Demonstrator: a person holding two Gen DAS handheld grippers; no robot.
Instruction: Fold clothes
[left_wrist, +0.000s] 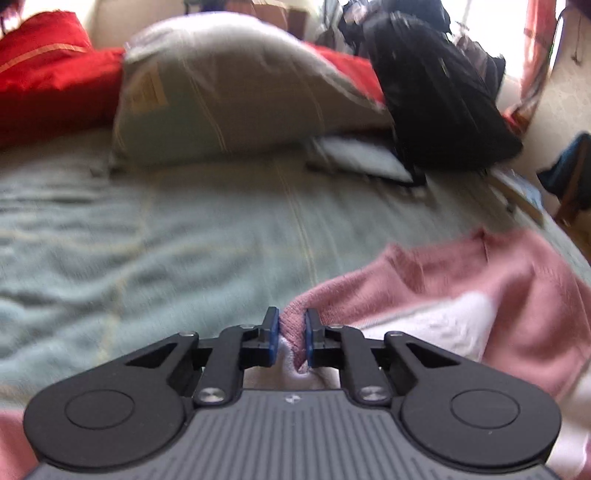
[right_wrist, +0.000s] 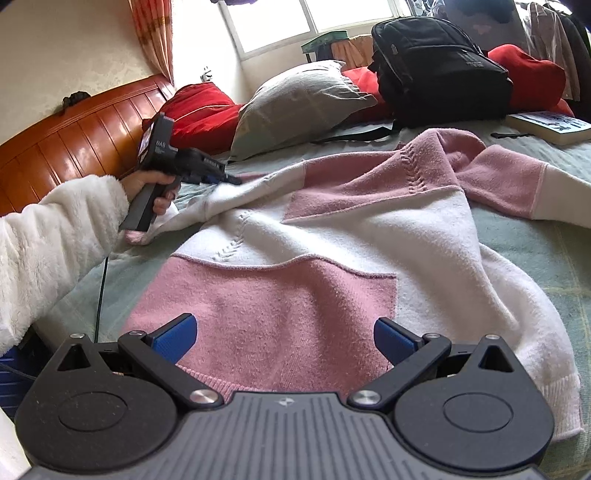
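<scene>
A pink and white knit sweater (right_wrist: 332, 236) lies spread on the green bedspread (right_wrist: 554, 266), one sleeve (right_wrist: 517, 181) stretched to the far right. My left gripper (left_wrist: 291, 338) is shut on a bunched pink and white fold of the sweater (left_wrist: 443, 295). From the right wrist view, that left gripper (right_wrist: 231, 179) is held in a hand with a fluffy white sleeve (right_wrist: 55, 243), pinching the sweater's left sleeve off the bed. My right gripper (right_wrist: 284, 338) hovers open over the pink lower panel near the hem, nothing between its blue pads (right_wrist: 177, 338).
A grey-green pillow (right_wrist: 295, 107), red cushions (right_wrist: 199, 110) and a black backpack (right_wrist: 436, 70) crowd the head of the bed. A book (right_wrist: 550, 125) lies at the far right. A wooden headboard (right_wrist: 74, 147) runs along the left. The bedspread (left_wrist: 147, 229) left of the sweater is bare.
</scene>
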